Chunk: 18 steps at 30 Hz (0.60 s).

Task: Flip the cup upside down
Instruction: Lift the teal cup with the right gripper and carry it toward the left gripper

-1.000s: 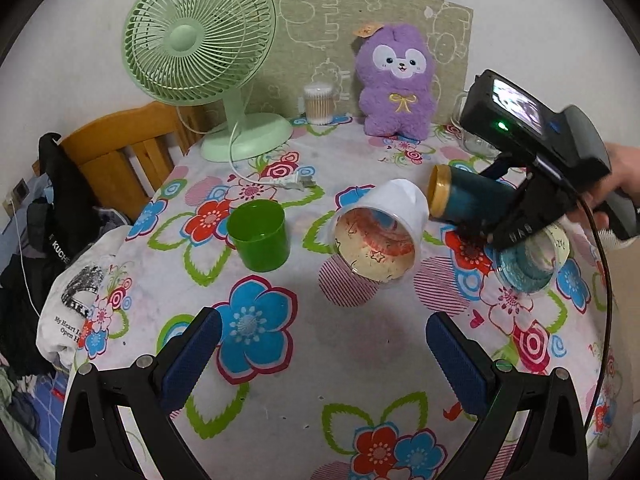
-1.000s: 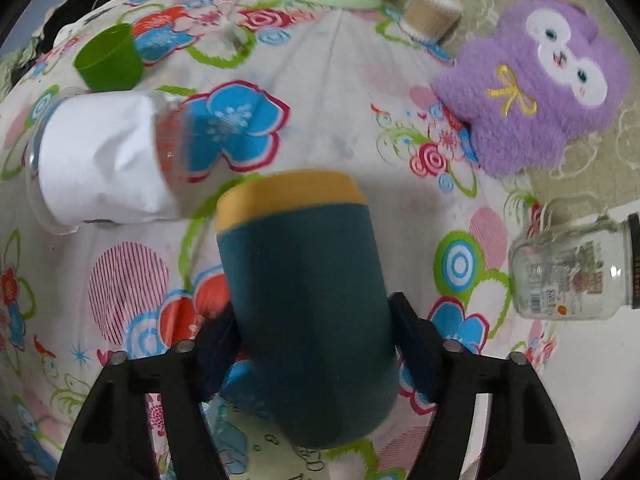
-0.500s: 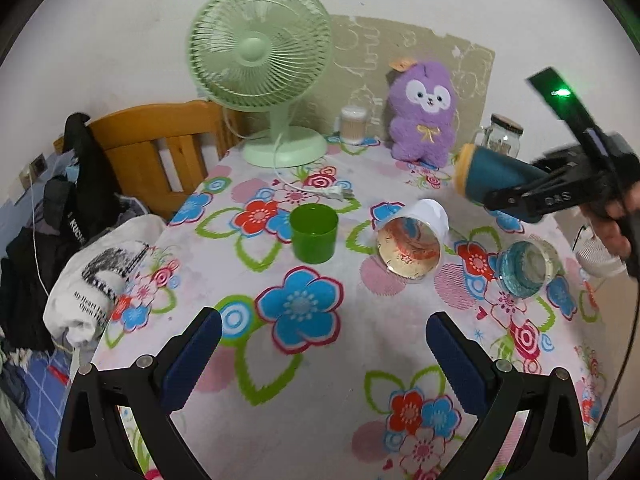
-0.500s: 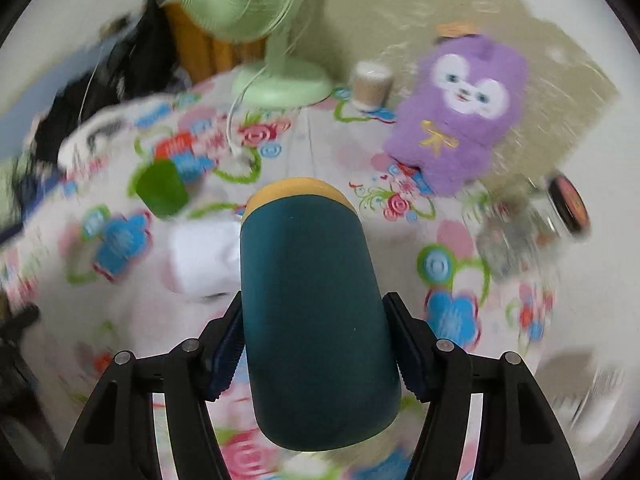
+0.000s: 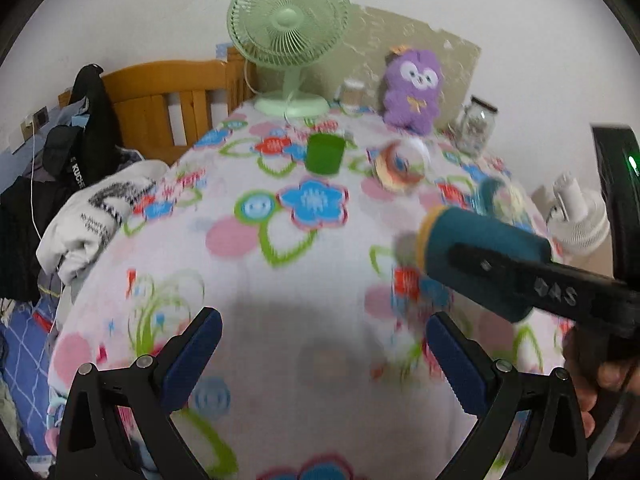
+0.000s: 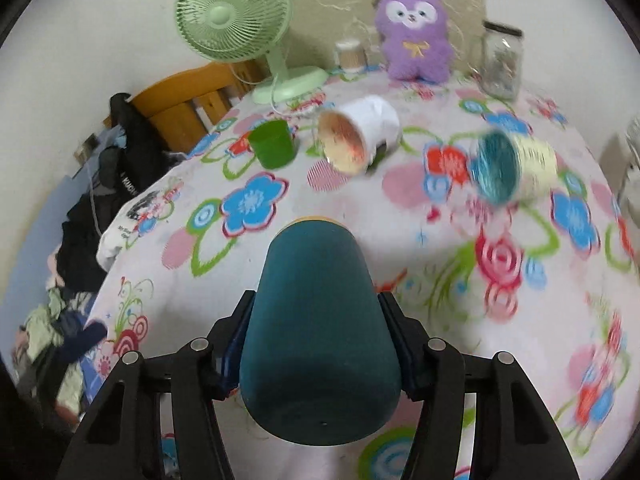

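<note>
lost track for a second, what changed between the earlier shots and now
The right tongs kept their grip on the teal cup and carried it up off the table, away from the white cup it lay beside, toward the near side; it is still on its side, not flipped. The left tongs pulled back, still open and empty. The green cup and fan stayed put.

A lived-in home: floral tablecloth (image 5: pixel 280 288), plush toy (image 6: pixel 414 28) (purple), desk fan (image 5: pixel 288 32).
</note>
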Available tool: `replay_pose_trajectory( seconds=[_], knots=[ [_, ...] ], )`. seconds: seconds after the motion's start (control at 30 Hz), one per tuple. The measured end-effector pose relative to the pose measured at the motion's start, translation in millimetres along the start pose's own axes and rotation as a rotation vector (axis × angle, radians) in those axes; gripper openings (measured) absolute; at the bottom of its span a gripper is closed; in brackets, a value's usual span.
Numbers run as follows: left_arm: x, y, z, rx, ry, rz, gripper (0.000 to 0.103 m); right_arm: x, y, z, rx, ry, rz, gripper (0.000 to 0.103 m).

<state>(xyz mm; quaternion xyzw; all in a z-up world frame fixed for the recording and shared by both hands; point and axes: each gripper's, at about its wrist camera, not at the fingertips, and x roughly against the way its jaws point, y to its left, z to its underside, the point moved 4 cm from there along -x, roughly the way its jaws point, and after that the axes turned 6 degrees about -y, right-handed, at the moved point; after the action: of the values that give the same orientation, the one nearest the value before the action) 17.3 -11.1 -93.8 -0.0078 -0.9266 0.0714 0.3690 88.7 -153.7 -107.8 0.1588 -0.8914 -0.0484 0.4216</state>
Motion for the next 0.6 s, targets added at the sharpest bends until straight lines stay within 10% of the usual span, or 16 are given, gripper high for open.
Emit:
replay_pose_trajectory(
  seconds=[0.27, 0.6],
  knots=[
    [17.3, -1.5, 32.8, -0.034, 0.007, 0.000, 0.103, -0.1, 15.1, 40.9, 0.120, -0.030, 0.098, 0.062],
    [25.6, -14.4, 45.5, -0.085, 0.010, 0.009, 0.103, 24.8, 34.5, 44.2, 0.184, -0.085, 0.024, 0.079]
  ],
)
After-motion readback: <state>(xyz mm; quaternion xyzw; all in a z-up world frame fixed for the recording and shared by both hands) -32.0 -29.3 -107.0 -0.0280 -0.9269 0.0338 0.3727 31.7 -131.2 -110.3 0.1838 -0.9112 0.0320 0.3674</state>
